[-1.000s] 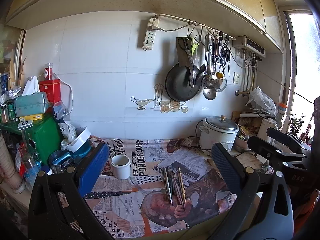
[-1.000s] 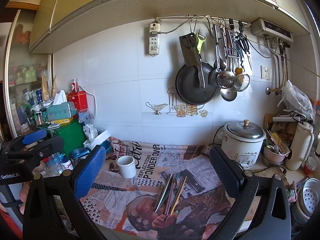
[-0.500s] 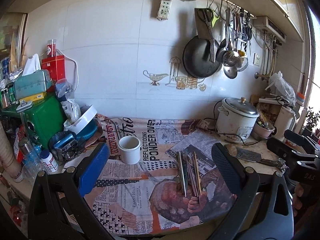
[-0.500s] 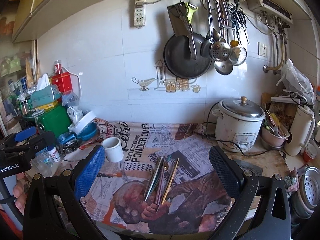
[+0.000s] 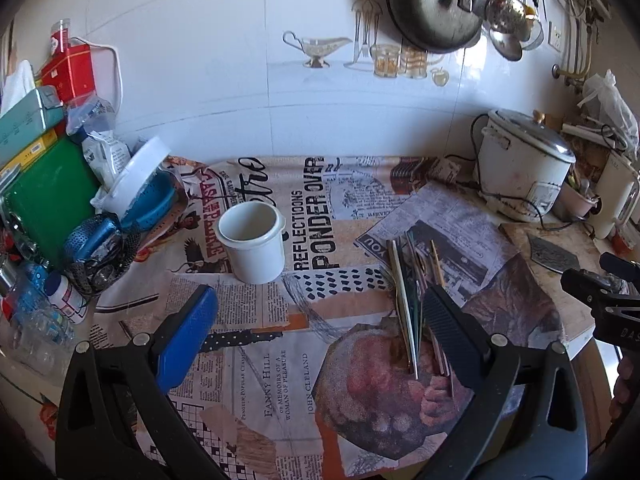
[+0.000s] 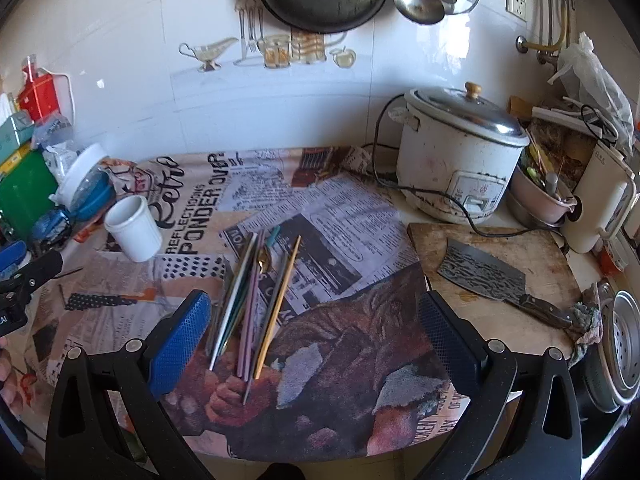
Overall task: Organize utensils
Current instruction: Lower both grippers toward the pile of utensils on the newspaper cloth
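A bundle of thin utensils (image 6: 252,300), chopsticks and a gold spoon, lies on the newspaper-print cloth (image 6: 340,216). It also shows in the left wrist view (image 5: 412,292), partly behind the black finger. A white cup (image 5: 254,242) stands upright to the left of the bundle; it also shows in the right wrist view (image 6: 134,228). My left gripper (image 5: 320,328) is open and empty above the cloth, in front of the cup. My right gripper (image 6: 316,332) is open and empty, its blue finger (image 6: 180,344) beside the bundle's near ends.
A white rice cooker (image 6: 460,160) stands at the back right. A cleaver (image 6: 496,280) lies on a wooden board (image 6: 520,240). A green box (image 5: 44,196), blue strainers and bottles crowd the left. A pan and ladles hang on the wall.
Both grippers have tilted down and moved closer to the counter. The cup and utensil bundle now appear larger and nearer. Nothing on the counter has moved.
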A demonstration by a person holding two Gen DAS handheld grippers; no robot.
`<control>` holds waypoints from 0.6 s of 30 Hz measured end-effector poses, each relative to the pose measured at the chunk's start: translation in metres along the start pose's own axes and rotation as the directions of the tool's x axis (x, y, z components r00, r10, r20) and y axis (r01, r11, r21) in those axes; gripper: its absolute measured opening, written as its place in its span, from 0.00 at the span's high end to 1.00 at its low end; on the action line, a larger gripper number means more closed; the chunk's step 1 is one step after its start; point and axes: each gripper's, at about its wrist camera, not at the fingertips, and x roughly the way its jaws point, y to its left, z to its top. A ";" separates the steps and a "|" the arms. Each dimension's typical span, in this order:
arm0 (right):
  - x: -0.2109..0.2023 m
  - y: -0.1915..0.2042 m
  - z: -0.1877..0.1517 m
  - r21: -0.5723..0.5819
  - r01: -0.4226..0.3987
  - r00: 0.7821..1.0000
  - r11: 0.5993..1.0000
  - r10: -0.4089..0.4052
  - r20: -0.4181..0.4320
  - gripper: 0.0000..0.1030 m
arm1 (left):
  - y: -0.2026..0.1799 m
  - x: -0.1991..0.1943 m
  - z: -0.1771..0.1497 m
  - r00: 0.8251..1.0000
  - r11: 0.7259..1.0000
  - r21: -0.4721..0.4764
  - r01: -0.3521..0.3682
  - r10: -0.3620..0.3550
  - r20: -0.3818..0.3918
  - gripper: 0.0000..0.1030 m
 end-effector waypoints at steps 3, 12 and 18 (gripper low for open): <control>0.032 -0.003 0.002 0.017 -0.011 0.998 1.000 0.012 -0.064 0.02 | -0.006 0.035 0.002 0.997 1.000 0.011 0.011 -0.010 -0.075 0.00; 0.107 -0.003 0.007 0.022 -0.111 0.971 0.994 0.114 -0.211 0.26 | -0.024 0.127 0.002 0.981 1.000 -0.019 0.013 -0.016 -0.194 0.06; 0.153 0.003 0.013 0.039 -0.225 0.925 0.974 0.226 -0.306 0.41 | -0.034 0.167 0.003 0.965 0.999 -0.035 0.009 -0.017 -0.262 0.20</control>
